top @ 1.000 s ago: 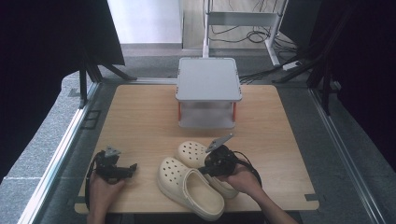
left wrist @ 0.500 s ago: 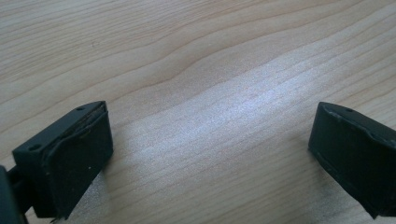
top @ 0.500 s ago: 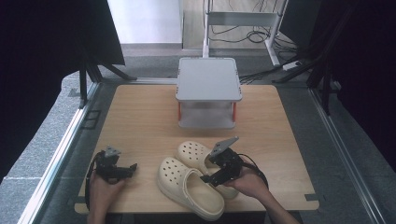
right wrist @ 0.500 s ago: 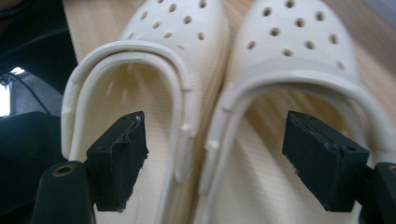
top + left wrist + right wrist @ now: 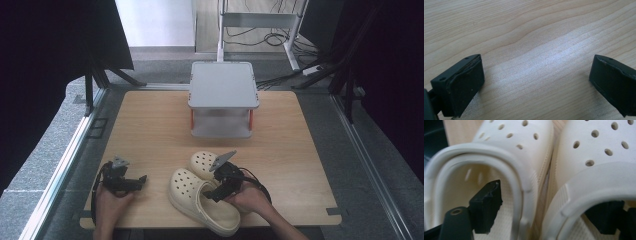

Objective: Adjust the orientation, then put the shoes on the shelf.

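Nearest the person, at the table's front edge: two cream clogs side by side, touching along their inner sides, toes pointing away and a bit left. Near clog [image 5: 200, 197] lies front-centre; far clog [image 5: 204, 163] sits just behind and right of it, partly hidden by the right gripper [image 5: 218, 187].

Right gripper, held in the right hand [image 5: 250, 199], is down over the heel ends of the pair. In the right gripper view its jaws are spread apart — one jaw inside the opening of the clog on the left [image 5: 506, 157], the other inside the opening of the clog on the right [image 5: 599, 157], so the two adjoining inner walls sit between the jaws. Not squeezed onto them yet; visible gap btwn left jaw and wall.

Left gripper [image 5: 122, 179], in the left hand [image 5: 111, 200], is at the front-left of the table [image 5: 150, 125], well apart from the clogs. Left gripper view: jaws wide apart, nothing btwn them but bare wood grain [image 5: 536, 50].

Farther back, centre of table: a grey two-tier stand [image 5: 223, 85] w/ orange posts. Beyond the table edge — grey floor, cables, a metal frame leg.
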Demonstrator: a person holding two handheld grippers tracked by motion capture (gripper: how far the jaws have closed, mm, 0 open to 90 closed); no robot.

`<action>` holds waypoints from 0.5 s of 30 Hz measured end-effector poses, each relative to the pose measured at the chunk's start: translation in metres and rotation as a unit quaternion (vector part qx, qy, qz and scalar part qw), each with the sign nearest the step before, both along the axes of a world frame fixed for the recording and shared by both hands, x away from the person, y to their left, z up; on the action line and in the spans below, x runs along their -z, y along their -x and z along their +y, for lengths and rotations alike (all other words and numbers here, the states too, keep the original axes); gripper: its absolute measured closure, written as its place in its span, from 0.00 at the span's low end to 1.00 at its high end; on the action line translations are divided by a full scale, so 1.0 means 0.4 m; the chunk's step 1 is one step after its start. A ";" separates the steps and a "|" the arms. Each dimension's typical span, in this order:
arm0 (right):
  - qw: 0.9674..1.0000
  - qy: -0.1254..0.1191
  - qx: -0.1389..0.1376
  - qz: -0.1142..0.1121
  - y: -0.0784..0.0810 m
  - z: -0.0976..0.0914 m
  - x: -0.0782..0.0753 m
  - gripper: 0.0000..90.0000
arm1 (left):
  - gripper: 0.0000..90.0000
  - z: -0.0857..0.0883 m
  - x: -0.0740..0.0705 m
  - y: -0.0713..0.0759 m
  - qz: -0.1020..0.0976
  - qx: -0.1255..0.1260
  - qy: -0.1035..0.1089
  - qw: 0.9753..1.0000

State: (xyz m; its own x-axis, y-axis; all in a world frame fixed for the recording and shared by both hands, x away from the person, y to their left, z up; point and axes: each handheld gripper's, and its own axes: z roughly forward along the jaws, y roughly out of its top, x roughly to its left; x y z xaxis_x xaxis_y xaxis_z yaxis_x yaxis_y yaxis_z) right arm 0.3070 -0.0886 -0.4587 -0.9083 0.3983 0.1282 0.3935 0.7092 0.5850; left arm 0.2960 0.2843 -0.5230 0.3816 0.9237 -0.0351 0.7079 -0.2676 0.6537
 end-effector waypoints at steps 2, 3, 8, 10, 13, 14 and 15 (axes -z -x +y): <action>1.000 0.004 0.005 -0.009 -0.001 0.008 0.004 0.26 | 0.00 0.000 0.000 0.000 0.000 0.001 -0.001 1.000; 1.000 0.007 0.009 -0.013 0.000 0.011 0.004 0.28 | 0.00 0.000 0.000 0.000 0.000 0.001 -0.001 1.000; 0.999 0.031 0.023 -0.033 0.001 0.021 0.000 0.43 | 0.00 0.001 0.000 0.000 0.001 0.001 -0.001 1.000; 0.999 0.032 0.025 -0.025 -0.001 0.024 -0.003 0.53 | 0.00 0.001 -0.001 0.000 0.001 0.002 -0.002 1.000; 0.999 0.033 0.019 -0.008 0.003 0.028 -0.005 0.66 | 0.00 0.000 0.000 0.000 0.000 0.001 -0.001 1.000; 0.999 0.029 0.019 -0.004 0.003 0.027 -0.007 0.67 | 0.00 0.000 0.000 0.000 0.000 0.001 -0.001 1.000; 0.999 0.031 0.022 -0.001 0.004 0.028 -0.007 0.68 | 0.00 0.000 0.000 0.000 0.001 0.001 -0.001 1.000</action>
State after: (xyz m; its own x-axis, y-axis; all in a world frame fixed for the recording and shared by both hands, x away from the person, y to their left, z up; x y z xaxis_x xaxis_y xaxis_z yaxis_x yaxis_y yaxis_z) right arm 0.3056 -0.0776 -0.4558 -0.8899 0.4448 0.1013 0.4244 0.7258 0.5413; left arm 0.2960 0.2845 -0.5229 0.3828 0.9232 -0.0341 0.7082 -0.2695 0.6525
